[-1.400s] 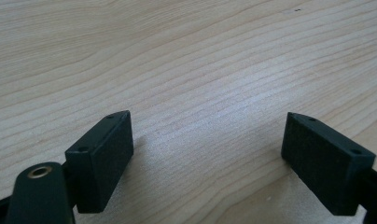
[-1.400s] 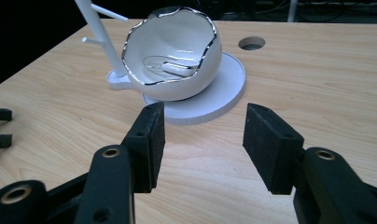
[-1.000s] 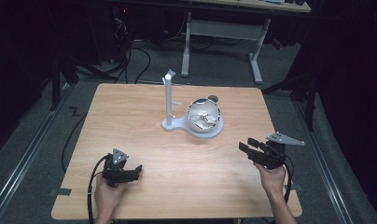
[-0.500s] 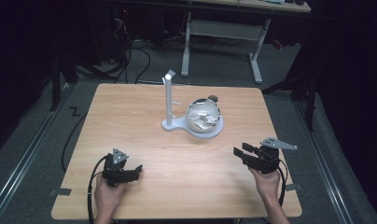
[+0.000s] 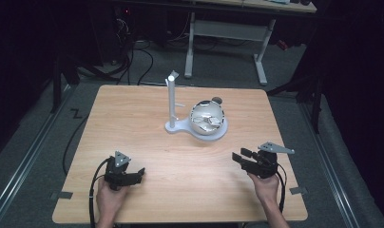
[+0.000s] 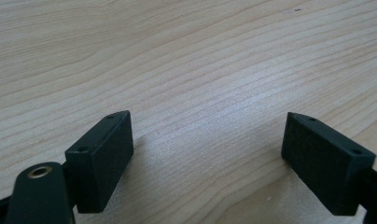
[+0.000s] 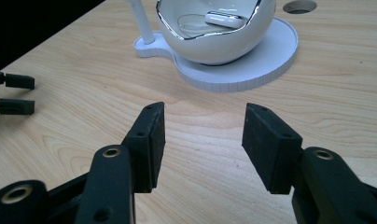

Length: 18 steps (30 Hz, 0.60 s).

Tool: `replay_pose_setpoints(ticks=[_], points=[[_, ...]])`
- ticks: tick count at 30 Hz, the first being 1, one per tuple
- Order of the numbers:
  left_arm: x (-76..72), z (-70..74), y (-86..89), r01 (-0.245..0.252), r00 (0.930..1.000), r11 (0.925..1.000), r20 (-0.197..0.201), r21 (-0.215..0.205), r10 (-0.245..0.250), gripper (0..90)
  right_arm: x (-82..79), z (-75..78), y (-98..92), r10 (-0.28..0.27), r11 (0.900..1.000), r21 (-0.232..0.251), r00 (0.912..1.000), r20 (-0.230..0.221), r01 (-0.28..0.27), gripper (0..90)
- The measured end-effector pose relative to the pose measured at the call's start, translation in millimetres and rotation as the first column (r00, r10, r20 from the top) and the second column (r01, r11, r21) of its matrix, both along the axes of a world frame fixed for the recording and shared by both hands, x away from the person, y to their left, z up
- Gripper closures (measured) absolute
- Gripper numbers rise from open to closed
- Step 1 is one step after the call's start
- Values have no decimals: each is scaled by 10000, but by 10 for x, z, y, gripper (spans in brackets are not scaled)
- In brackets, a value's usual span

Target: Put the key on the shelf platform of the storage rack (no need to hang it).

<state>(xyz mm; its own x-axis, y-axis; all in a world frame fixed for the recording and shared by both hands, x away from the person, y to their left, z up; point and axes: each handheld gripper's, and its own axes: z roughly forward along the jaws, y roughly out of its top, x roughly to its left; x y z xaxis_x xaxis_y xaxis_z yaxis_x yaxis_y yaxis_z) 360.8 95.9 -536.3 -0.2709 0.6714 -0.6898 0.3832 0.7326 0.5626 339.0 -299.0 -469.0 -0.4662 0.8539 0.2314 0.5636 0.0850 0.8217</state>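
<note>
Wooden table (image 5: 133, 123): sound, carrying one assembly at centre, towards the far edge. White stand (image 5: 180, 127): flat base with an upright post, the shiny round bowl (image 5: 206, 118) seated on its base beside the post.

Left gripper (image 5: 140, 173): near the front left edge, jaws wide apart, nothing between them, bare wood beneath. Right gripper (image 5: 238, 155): near the front right, jaws parted and empty, aimed at the bowl, well apart from it.

Risks, as judged: the glossy curved wall offers poor purchase, so a pinch may slip and roll the bowl off its base; a careless approach may knock the slim post over.

Small white piece (image 7: 226, 18) inside the bowl: identity unclear. The bowl's rim is cut off in the right gripper view.
</note>
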Motion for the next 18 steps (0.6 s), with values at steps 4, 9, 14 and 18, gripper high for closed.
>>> replay_pose_setpoints(ticks=[4, 9, 14, 18], points=[[0, 0, 0, 2, 10000, 10000, -2, 0, -2, 170, 7, -15, 37, 118, 9998, -149, 9999, 39, -118, 496], [1, 1, 0, -31, 10000, 10000, -6, 2, 31, 170, 17, -42, 78, 160, 9997, -192, 9999, -23, -161, 496], [1, 0, 1, -14, 10000, 10000, 4, 18, 14, 170, 46, -90, 107, 210, 9991, -361, 9997, -117, -214, 496], [0, 0, 1, -14, 10000, 10000, 1, 11, 14, 170, 73, -140, 120, 204, 9991, -377, 9995, -222, -212, 497]])
